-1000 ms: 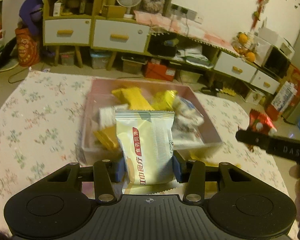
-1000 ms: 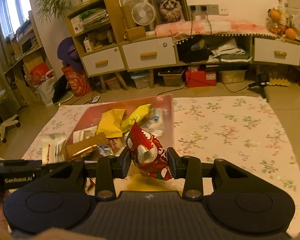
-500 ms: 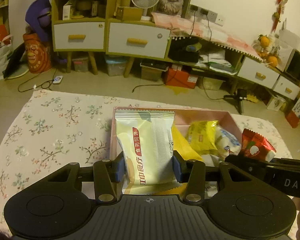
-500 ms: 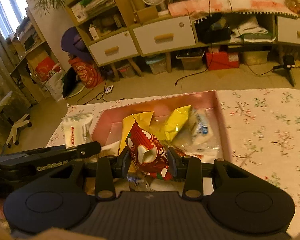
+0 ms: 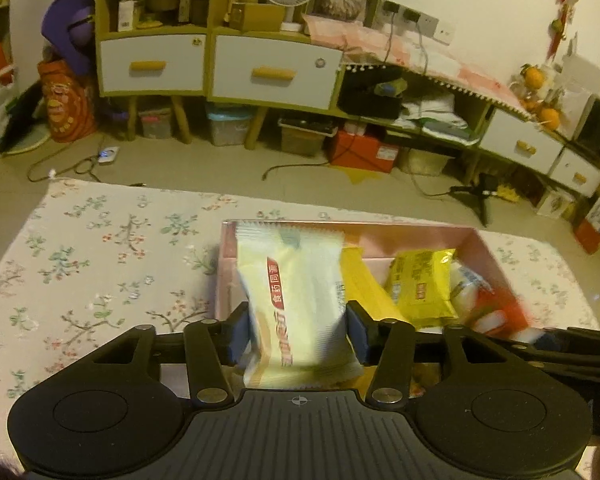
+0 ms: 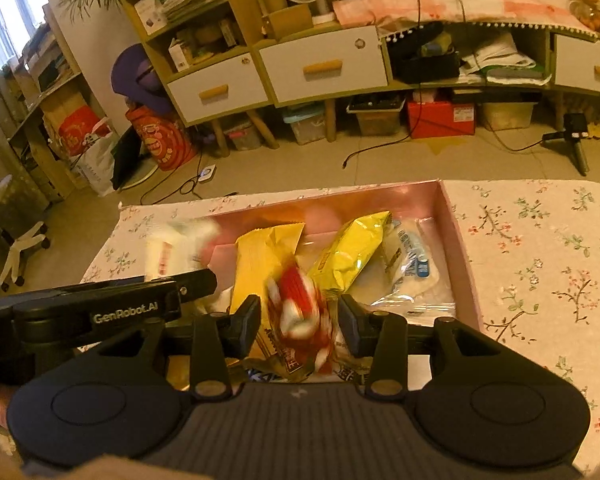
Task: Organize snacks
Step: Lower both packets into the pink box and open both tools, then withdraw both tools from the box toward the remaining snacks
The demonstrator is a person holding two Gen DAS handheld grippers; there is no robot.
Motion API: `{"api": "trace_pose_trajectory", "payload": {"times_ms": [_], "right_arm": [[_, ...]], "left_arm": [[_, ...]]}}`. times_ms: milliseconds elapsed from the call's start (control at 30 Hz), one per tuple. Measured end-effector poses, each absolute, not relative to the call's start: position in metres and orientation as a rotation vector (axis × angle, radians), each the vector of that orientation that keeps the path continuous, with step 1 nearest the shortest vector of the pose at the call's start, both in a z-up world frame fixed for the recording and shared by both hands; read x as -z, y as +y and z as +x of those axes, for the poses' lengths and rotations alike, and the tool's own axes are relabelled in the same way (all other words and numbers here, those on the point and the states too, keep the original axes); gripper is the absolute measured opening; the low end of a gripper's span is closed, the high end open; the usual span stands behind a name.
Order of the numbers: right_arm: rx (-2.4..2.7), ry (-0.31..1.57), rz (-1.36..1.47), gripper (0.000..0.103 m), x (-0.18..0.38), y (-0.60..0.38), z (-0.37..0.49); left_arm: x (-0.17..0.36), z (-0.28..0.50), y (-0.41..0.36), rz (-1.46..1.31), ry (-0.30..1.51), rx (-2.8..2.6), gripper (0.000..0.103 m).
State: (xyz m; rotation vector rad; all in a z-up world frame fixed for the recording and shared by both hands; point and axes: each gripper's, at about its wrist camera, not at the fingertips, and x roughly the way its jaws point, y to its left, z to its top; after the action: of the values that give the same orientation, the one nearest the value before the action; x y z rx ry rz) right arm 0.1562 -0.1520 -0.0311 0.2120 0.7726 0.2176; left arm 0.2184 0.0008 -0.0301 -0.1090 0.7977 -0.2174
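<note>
left hand-held gripper [image 5: 297, 330]: jaws opening, cream snack packet [image 5: 300, 304] sits between them; gaps show at both pads, so released, not clamped.
cream snack packet: upright but blurred, over the near left corner of the pink box [image 5: 485, 240].
right hand-held gripper [image 6: 299, 326]: jaws opening, red-and-white snack packet [image 6: 300, 312] between them, motion-blurred, clear of both pads; released.
red-and-white snack packet: over the near middle of the pink box [image 6: 456, 224], above the pile.
pink box contents: orange-yellow packet [image 6: 266, 252], bright yellow packet [image 6: 354, 250], clear wrapped packet [image 6: 414, 264], lying loose and overlapping.
pink box: on the worktop with floral cloth [image 6: 540, 248].
grippers: side by side, both over the box's near edge.
</note>
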Motion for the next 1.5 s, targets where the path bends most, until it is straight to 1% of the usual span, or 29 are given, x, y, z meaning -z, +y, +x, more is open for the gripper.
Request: {"api": "trace_pose_trajectory", "payload": {"times_ms": [33, 67, 100, 233, 300, 433, 567, 633, 867, 1000, 1200, 1500], "right_arm": [[-0.222, 0.770, 0.214, 0.047, 0.030, -0.152, 0.157], [-0.229, 0.767, 0.220, 0.050, 0.029, -0.153, 0.157], [-0.229, 0.762, 0.223, 0.053, 0.027, -0.154, 0.155], [-0.226, 0.743, 0.209, 0.057, 0.021, -0.157, 0.149], [-0.223, 0.735, 0.199, 0.061, 0.018, -0.158, 0.145], [-0.224, 0.723, 0.180, 0.064, 0.011, -0.160, 0.134], [-0.216, 0.714, 0.171, 0.070, 0.005, -0.165, 0.123], [-0.215, 0.712, 0.167, 0.071, 0.003, -0.167, 0.118], [-0.201, 0.701, 0.162, 0.080, -0.001, -0.174, 0.096], [-0.178, 0.695, 0.126, 0.088, -0.001, -0.172, 0.082], [-0.166, 0.690, 0.060, 0.095, -0.001, -0.167, 0.063], [-0.153, 0.677, 0.059, 0.101, 0.007, -0.162, 0.043]], "left_arm": [[0.029, 0.217, 0.002, -0.116, 0.786, 0.220, 0.058], [0.028, 0.215, 0.003, -0.119, 0.773, 0.218, 0.064], [0.027, 0.213, 0.004, -0.122, 0.763, 0.216, 0.068], [0.021, 0.206, 0.005, -0.132, 0.747, 0.230, 0.071], [0.017, 0.200, 0.005, -0.132, 0.739, 0.233, 0.074], [0.009, 0.186, 0.005, -0.127, 0.726, 0.240, 0.075], [0.007, 0.168, 0.008, -0.128, 0.733, 0.245, 0.078], [0.006, 0.160, 0.012, -0.133, 0.739, 0.248, 0.078], [0.006, 0.127, 0.021, -0.121, 0.757, 0.253, 0.084], [0.006, 0.109, 0.027, -0.141, 0.778, 0.266, 0.089], [0.007, 0.087, 0.033, -0.128, 0.799, 0.259, 0.095], [0.017, 0.060, 0.043, -0.096, 0.836, 0.252, 0.100]]}}
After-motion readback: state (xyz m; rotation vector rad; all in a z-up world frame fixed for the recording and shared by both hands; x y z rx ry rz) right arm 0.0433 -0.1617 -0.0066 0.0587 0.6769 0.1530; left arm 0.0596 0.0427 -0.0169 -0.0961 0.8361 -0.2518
